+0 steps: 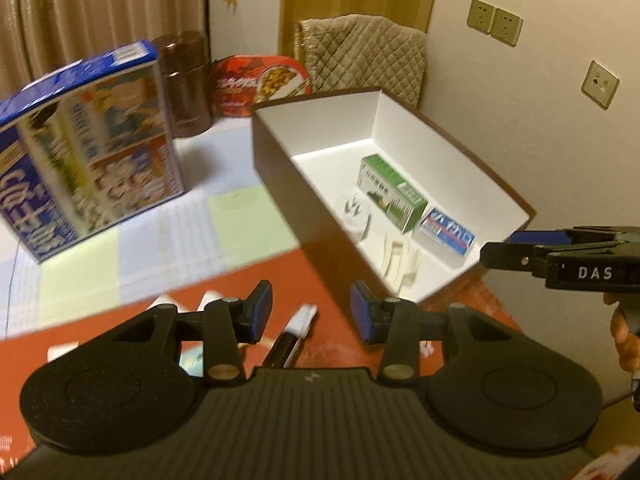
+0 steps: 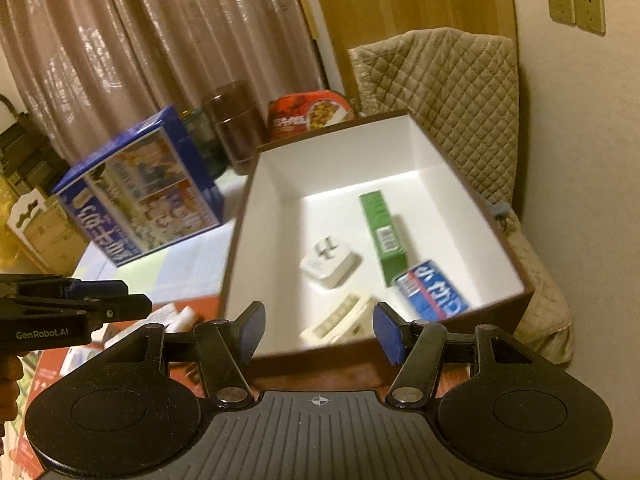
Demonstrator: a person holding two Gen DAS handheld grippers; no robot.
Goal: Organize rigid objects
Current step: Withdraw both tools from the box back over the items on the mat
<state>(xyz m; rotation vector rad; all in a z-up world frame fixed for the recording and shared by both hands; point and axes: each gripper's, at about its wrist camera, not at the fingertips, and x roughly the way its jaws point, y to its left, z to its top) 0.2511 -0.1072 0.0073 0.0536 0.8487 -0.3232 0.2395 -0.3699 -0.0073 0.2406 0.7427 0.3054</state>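
Observation:
A brown box with a white inside (image 1: pixel 276 168) (image 2: pixel 264 232) stands on the red table. In it lie a green carton (image 1: pixel 390 192) (image 2: pixel 384 236), a blue packet (image 1: pixel 446 236) (image 2: pixel 432 290), a white plug adapter (image 1: pixel 354 210) (image 2: pixel 330 260) and a white ribbed clip (image 1: pixel 400 260) (image 2: pixel 340 320). My left gripper (image 1: pixel 311 312) (image 2: pixel 132 298) is open and empty, left of the box, over a black-and-white pen (image 1: pixel 292 332). My right gripper (image 2: pixel 320 332) (image 1: pixel 500 248) is open and empty above the box's near wall.
A tall blue cereal box (image 1: pixel 92 152) (image 2: pixel 140 200), a brown jar (image 1: pixel 188 84) and a red tin (image 1: pixel 260 84) stand on a pale cloth behind. A quilted chair cover (image 1: pixel 364 52) is beyond the box. Small white items (image 2: pixel 172 316) lie near the left gripper.

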